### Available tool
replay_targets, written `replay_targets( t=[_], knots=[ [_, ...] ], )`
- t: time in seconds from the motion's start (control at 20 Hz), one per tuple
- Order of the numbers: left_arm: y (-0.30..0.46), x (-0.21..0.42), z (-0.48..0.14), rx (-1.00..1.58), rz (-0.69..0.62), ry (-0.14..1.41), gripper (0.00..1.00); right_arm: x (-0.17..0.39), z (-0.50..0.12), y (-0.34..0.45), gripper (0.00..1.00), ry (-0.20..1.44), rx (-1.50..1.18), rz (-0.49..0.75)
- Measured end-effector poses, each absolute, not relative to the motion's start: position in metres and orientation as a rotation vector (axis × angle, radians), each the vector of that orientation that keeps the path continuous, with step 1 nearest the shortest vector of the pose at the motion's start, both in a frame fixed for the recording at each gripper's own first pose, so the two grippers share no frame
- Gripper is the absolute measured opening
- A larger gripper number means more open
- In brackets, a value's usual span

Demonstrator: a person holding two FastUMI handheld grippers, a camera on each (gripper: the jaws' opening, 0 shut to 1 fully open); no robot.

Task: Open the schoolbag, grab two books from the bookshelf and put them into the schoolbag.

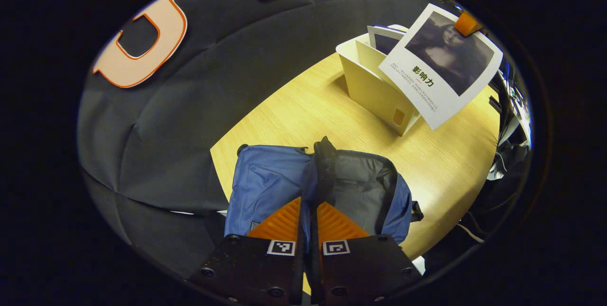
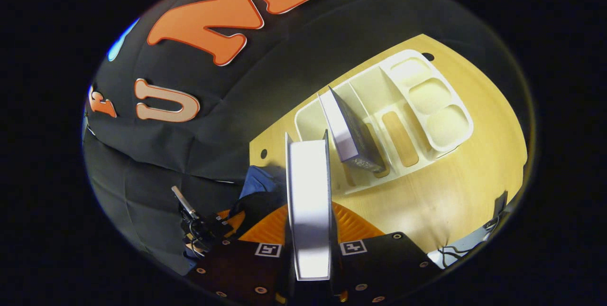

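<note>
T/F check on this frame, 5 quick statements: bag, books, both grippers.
1. The schoolbag is open. True.
2. The right gripper is empty. False: it is shut on a book, seen edge-on between its fingers.
3. The left gripper is shut on the bag's rim. True: both fingers press on the zipper edge.
4. The bookshelf has no book left in it. False: a second book leans in one of its slots.
5. The held book is already inside the bag. False: in the left gripper view it hangs in the air in front of the shelf, apart from the bag.
</note>
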State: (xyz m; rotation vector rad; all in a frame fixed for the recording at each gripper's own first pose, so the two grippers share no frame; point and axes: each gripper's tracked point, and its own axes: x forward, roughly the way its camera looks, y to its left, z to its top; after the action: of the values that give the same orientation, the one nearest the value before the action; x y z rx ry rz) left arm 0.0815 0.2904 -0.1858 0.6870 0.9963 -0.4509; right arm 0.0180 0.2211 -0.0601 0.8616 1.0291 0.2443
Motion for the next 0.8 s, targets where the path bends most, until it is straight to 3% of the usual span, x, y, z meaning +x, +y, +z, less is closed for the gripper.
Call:
replay_targets(
  t=[0.35,0.8],
  knots=[
    [0.291,0.083,-0.184,0.618,-0.443,1.029,0.07,-0.017,-0.085,0.273,0.30,1.035,1.033,0.279],
    [0.288,0.086,-0.175,0.578,-0.437,1.032,0.07,-0.020,-0.116,0.339,0.30,0.978,1.223,0.212]
  ],
)
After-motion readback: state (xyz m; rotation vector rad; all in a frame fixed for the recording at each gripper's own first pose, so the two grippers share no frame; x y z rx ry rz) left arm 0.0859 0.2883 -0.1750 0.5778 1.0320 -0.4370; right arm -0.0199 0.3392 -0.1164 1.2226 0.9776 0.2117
